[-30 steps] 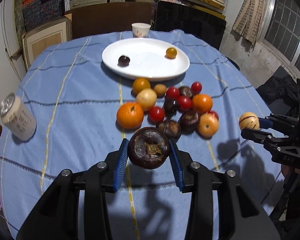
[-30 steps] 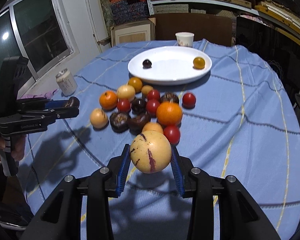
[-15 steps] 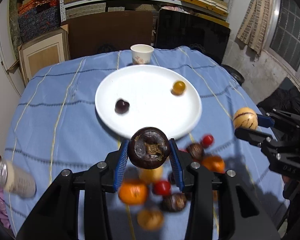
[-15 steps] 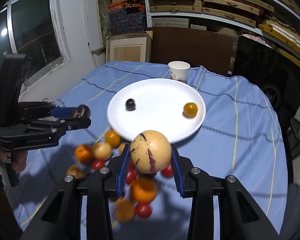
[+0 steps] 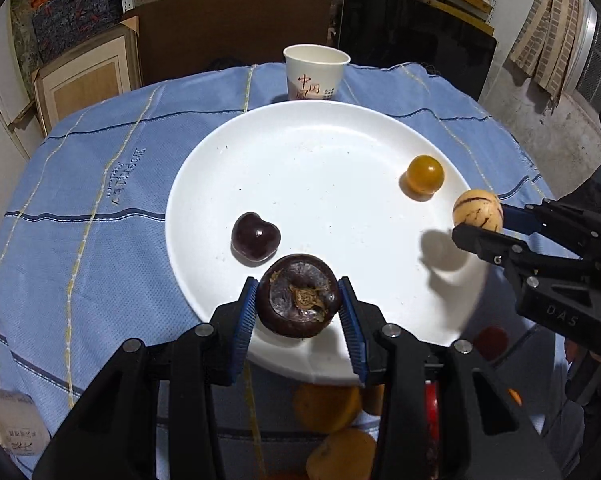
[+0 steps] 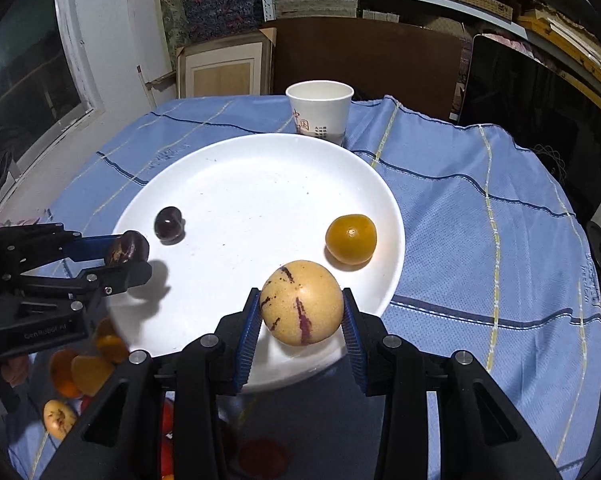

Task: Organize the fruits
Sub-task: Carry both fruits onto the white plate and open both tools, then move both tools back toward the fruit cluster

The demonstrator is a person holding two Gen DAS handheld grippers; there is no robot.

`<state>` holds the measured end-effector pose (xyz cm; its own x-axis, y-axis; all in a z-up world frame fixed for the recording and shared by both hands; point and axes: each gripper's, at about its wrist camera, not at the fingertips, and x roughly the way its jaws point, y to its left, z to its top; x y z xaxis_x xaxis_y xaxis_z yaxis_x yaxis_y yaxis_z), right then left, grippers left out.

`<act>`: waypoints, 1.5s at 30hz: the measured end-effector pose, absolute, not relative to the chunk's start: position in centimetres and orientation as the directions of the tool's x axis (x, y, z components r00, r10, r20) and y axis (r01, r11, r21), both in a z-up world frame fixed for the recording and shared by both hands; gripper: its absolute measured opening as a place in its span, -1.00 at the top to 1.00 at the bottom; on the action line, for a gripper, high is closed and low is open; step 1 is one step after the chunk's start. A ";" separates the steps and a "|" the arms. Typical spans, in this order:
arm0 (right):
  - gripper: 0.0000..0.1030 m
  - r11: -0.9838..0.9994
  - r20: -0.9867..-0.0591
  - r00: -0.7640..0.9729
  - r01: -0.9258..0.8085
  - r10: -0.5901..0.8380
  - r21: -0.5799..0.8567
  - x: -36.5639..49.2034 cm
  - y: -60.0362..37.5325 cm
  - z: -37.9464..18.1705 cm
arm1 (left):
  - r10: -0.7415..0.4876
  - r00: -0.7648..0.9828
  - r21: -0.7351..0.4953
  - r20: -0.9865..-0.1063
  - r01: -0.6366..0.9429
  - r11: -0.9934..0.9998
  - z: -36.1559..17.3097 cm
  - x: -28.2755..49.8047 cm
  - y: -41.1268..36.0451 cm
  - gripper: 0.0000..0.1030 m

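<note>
White round plate [image 5: 300, 152] sits mid-frame on blue checked cloth [image 5: 100, 184] over the desk. White paper cup [image 5: 316, 72] just behind plate's far rim. On plate: dark round cherry [image 5: 255, 236] left of centre, small orange round fruit [image 5: 425, 174] at right. More fruit [image 5: 328, 408] at bottom of frame, before plate's near rim.

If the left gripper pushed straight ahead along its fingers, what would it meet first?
Probably the white plate: the left gripper, shut on a dark brown fruit, points over it. The dark cherry lies slightly left; depth unclear.
</note>
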<state>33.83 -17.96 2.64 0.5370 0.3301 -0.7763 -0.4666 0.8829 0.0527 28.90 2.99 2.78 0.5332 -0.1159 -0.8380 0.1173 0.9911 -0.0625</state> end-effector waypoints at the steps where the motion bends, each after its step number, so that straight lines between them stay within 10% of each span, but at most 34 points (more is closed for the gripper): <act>1: 0.23 0.884 -0.778 0.536 -0.465 0.327 0.052 34.1 -17.9 2.4 | -0.119 0.529 -0.069 -0.840 0.113 0.991 2.6 29.3 3.1 0.23; 8: 0.07 0.904 -0.782 0.551 -0.427 0.290 0.034 35.7 -17.7 0.8 | -0.085 0.504 -0.057 -0.860 0.071 0.996 1.1 31.8 3.2 0.19; 11: -0.34 0.913 -0.754 0.597 -0.408 0.276 0.012 34.8 -17.7 1.9 | -0.056 0.495 -0.024 -0.867 0.070 0.997 1.4 31.6 3.0 -0.53; 14: -0.34 0.913 -0.744 0.601 -0.408 0.291 0.027 32.9 -18.3 3.1 | -0.028 0.537 0.015 -0.843 0.077 0.997 3.1 30.0 2.5 -0.75; 27: -0.78 0.928 -0.702 0.637 -0.360 0.318 0.094 22.4 -23.2 6.2 | -0.112 0.602 -0.088 -0.791 0.069 0.994 8.1 18.3 2.8 -0.85; 45: -0.85 0.920 -0.741 0.588 -0.378 0.324 0.102 13.4 -22.8 3.2 | -0.094 0.610 -0.100 -0.786 0.023 0.995 5.8 8.0 4.3 -0.85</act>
<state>13.36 -22.82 3.17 0.5882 0.3235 -0.7412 -0.3780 0.9202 0.1017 8.03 4.33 5.81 0.6105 -0.0935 -0.7865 0.0233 0.9947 -0.1002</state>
